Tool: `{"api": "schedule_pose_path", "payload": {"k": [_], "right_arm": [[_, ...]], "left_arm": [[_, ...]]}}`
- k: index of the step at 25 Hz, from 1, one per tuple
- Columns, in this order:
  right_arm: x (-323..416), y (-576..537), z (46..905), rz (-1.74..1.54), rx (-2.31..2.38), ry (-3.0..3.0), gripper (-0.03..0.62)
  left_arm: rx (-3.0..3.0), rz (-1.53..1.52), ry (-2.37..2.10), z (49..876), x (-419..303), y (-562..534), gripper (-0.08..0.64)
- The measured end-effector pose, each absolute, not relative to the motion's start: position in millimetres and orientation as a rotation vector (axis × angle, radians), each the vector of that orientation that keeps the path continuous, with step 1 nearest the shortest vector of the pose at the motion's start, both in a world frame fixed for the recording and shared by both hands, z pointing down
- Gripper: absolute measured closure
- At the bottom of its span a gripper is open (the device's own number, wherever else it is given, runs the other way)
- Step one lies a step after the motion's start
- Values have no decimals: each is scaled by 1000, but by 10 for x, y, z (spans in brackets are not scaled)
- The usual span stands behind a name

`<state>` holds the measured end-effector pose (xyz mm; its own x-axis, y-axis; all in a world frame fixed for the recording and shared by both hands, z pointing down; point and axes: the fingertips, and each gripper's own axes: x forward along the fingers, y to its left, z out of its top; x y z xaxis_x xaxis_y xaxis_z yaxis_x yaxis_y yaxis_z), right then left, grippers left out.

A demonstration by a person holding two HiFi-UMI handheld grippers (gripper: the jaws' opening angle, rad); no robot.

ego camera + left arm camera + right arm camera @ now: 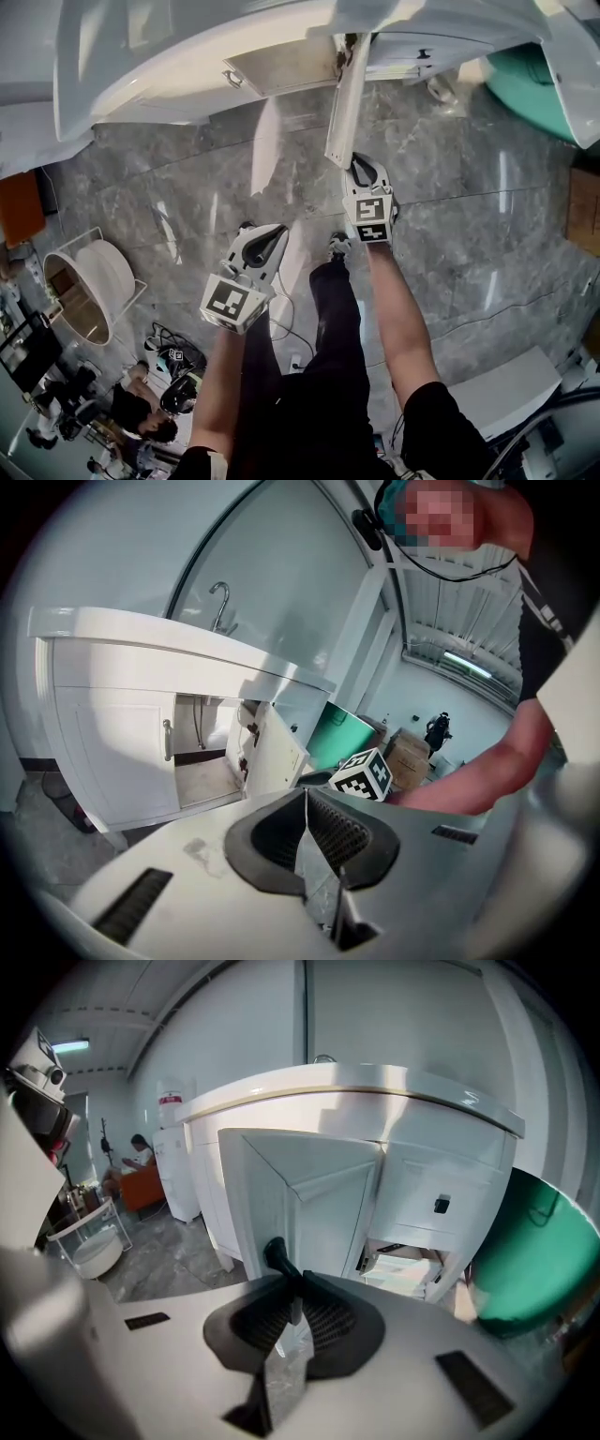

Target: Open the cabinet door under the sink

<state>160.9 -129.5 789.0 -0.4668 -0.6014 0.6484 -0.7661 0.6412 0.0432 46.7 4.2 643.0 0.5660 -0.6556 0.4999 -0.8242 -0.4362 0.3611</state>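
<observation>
Grey marble-patterned floor tiles run up to the white curved vanity cabinet that carries the sink; all positions below are referenced to this cabinet. The white panelled cabinet door, the task item, stands swung out from the cabinet front at roughly a right angle. This exposes the compartment beside its hinge edge, so the opening is judged largely complete. The right tongs are clamped on the short black door handle at the door's free edge, the edge away from the cabinet. The left tongs are closed on nothing and hang in front of the cabinet, farther out than the door and well apart from it. A second white door with a chrome bar handle sits closed on the cabinet's left section. A teal round tub stands just beside the cabinet's right end. Hazards: the handle looks narrow, so a pull off the door's arc could let it slip out of the pads and free the door to swing back. Pulling past the hinge limit would load the hinges or drive the door against the cabinet's right section. The person's dark-trousered leg, in front of the cabinet and near the door's free edge, may obstruct the swing.
</observation>
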Motion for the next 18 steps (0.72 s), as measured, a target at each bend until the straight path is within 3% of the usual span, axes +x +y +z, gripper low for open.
{"api": "schedule_pose_path", "payload": {"k": [18], "right_arm": [[2397,-1374,7900,263,956,-2068,499]], "left_arm": [[2268,322,-1225,6045,613,-172,541]]}}
